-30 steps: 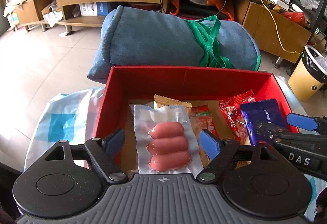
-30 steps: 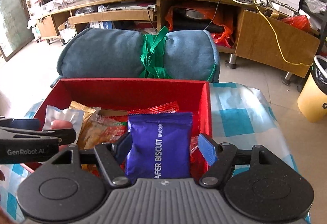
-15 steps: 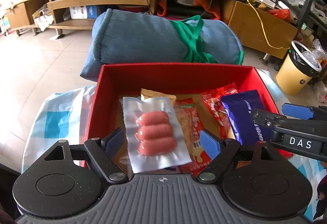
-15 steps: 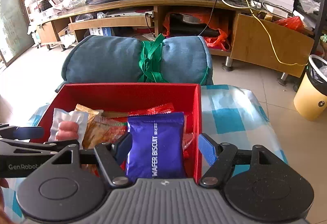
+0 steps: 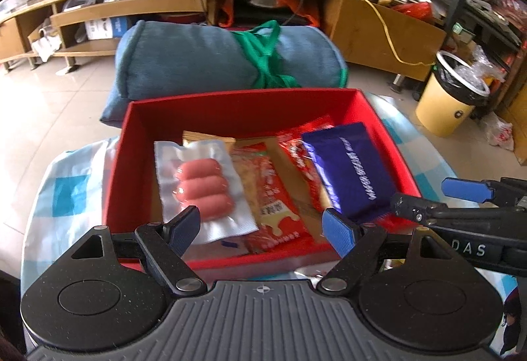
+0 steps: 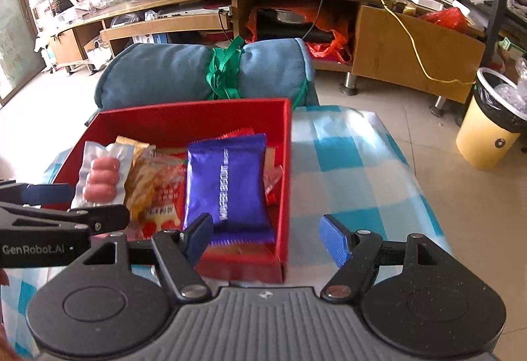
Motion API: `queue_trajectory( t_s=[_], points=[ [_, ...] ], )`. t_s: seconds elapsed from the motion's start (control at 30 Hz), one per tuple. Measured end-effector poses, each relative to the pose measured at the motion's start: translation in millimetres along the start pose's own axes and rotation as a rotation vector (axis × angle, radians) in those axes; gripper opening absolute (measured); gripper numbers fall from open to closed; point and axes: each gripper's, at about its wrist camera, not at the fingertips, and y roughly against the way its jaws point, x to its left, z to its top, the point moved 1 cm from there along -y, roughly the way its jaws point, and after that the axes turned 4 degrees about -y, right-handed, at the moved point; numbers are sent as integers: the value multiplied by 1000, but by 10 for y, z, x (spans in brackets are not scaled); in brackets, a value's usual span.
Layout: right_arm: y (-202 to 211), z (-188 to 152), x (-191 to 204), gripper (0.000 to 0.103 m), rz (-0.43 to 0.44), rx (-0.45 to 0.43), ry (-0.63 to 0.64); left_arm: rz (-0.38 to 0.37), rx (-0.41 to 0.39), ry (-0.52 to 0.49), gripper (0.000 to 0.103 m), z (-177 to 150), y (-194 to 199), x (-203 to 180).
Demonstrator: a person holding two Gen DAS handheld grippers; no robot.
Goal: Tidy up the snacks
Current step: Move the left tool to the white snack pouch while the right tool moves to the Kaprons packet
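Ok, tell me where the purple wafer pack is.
The purple wafer pack lies in the red box, at its right end in both views, partly on the red packets, with the orange packet to its left.

An open box (image 5: 237,110) sits on a table (image 6: 346,169). Inside the box, a sausage pack (image 5: 201,186) lies at the left, a snack packet (image 5: 270,193) beside it in the middle, and a wafer biscuit pack (image 5: 349,169) at the right. Behind the box lies a rolled cushion (image 5: 197,61). Before the box, my left gripper (image 5: 262,227) and right gripper (image 6: 266,235) hang over its near edge.
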Motion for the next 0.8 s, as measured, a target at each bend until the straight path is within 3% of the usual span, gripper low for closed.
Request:
queue_trajectory(
  t_s=[0.5, 0.8],
  points=[
    [132, -316, -333, 67, -32, 68, -43, -114, 60, -97, 86, -310, 9, -385],
    [135, -353, -427, 67, -9, 83, -49, -111, 168, -46, 86, -407, -365, -456]
  ],
)
